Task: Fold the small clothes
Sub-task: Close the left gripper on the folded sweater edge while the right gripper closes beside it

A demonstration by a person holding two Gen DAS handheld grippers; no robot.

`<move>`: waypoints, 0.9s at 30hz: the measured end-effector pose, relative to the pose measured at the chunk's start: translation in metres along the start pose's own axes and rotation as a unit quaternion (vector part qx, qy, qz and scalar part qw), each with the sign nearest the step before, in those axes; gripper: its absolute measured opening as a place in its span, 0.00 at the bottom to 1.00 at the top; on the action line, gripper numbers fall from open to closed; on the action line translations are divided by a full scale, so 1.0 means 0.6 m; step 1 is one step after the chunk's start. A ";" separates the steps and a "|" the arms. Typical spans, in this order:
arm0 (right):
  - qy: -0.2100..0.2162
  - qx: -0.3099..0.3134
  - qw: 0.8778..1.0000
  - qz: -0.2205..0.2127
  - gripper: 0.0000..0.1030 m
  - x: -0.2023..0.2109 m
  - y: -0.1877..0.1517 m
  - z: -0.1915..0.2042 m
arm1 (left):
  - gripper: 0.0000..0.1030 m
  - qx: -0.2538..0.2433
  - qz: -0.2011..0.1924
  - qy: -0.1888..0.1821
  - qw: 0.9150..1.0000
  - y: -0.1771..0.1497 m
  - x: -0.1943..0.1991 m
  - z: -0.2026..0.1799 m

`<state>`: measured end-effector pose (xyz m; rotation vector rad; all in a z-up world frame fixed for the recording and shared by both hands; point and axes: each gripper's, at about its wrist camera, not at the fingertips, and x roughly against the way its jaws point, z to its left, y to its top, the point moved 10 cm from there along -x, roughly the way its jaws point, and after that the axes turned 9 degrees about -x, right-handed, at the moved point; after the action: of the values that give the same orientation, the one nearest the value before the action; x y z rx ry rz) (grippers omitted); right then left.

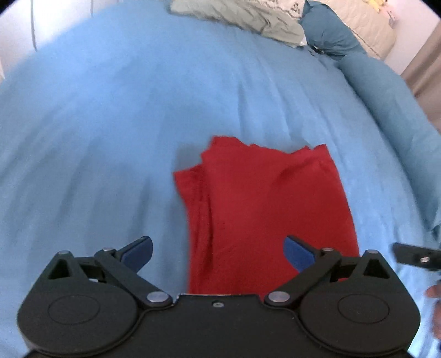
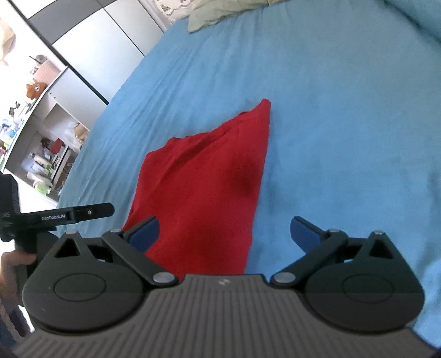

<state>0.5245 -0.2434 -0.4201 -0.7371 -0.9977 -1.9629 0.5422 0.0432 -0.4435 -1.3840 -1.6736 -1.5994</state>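
Note:
A red garment [image 1: 264, 209] lies folded in a long strip on the blue bedsheet [image 1: 110, 137]. In the right wrist view the red garment [image 2: 204, 192] runs away from me toward a pointed far corner. My left gripper [image 1: 217, 247] is open and empty, just above the garment's near end. My right gripper [image 2: 224, 231] is open and empty, over the garment's near right edge. Part of the right gripper [image 1: 413, 254] shows at the right edge of the left wrist view. The left gripper [image 2: 63, 216] shows at the left of the right wrist view.
Pale green bedding [image 1: 248, 19] and a dark blue pillow [image 1: 328, 35] lie at the head of the bed. A rumpled blue cover [image 1: 386, 110] rises on the right. A wardrobe and shelves [image 2: 46, 132] stand beside the bed's left edge.

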 end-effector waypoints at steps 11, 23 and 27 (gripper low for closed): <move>0.021 -0.050 0.998 0.042 0.91 -0.127 0.004 -0.015 | 0.74 0.000 0.041 -0.043 0.998 -0.018 -0.080 0.003; 0.028 -0.043 0.998 0.027 0.42 -0.137 0.005 0.020 | 0.23 -0.041 0.014 -0.028 0.999 0.001 -0.034 -0.051; 0.053 -0.033 0.998 0.001 0.42 -0.080 0.011 0.036 | 0.21 -0.062 -0.008 -0.040 0.997 0.004 0.018 -0.093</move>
<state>0.5578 -0.2092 -0.4428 -0.6614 -0.8718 -2.0201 0.5222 -0.0050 -0.4201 -1.5173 -1.6593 -1.7032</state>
